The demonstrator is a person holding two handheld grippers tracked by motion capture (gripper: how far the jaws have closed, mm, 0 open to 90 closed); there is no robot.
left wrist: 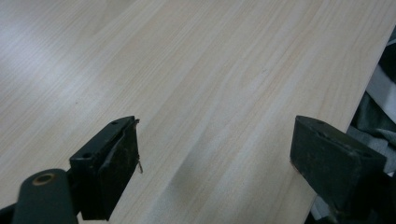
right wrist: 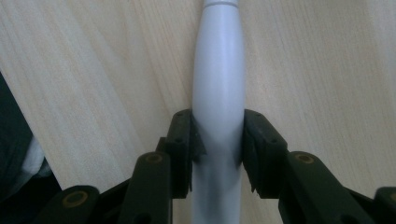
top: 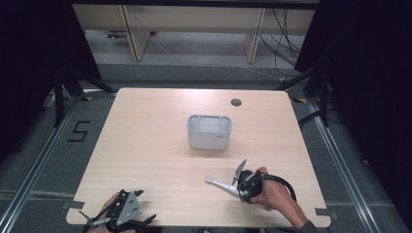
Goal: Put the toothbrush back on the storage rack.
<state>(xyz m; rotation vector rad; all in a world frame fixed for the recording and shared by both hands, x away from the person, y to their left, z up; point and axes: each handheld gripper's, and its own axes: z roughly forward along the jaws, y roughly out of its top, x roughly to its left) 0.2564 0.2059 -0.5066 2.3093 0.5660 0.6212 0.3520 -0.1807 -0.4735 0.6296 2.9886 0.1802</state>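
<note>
Right under the lens, the right gripper (right wrist: 218, 140) has its two black pads pressed against either side of a smooth white handle (right wrist: 218, 93) — it looks like the body of an electric toothbrush or a similar slim wand, though we cannot make out its tip. The jaws are clamped on it, gripping the thick part, and the handle runs straight out ahead between the fingers (right wrist: 183, 140), narrowing beyond them to a ringed neck.

From above we see that same white handle (top: 221, 185) lying low over the wooden table (top: 145, 145), its slim end reaching away from the right gripper (top: 243, 187) toward the middle of the board. Well beyond the fingertips stands a grey-white holder (top: 209, 131) with an open top — we judge that to be where the handle is headed.

The worry now is the surface: rounded, glossy plastic, squeezed by two flat pads. If the lift is quick, the long front end could swing down and pivot in the grip, or the handle could squirt forward out of the jaws. A tilted handle would then catch the holder's rim and could nudge that light box along the table.

The left gripper (left wrist: 215, 154) sits at the near edge with its jaws wide apart and nothing between them, far from the holder — so nothing steadies the box if it is bumped.
</note>
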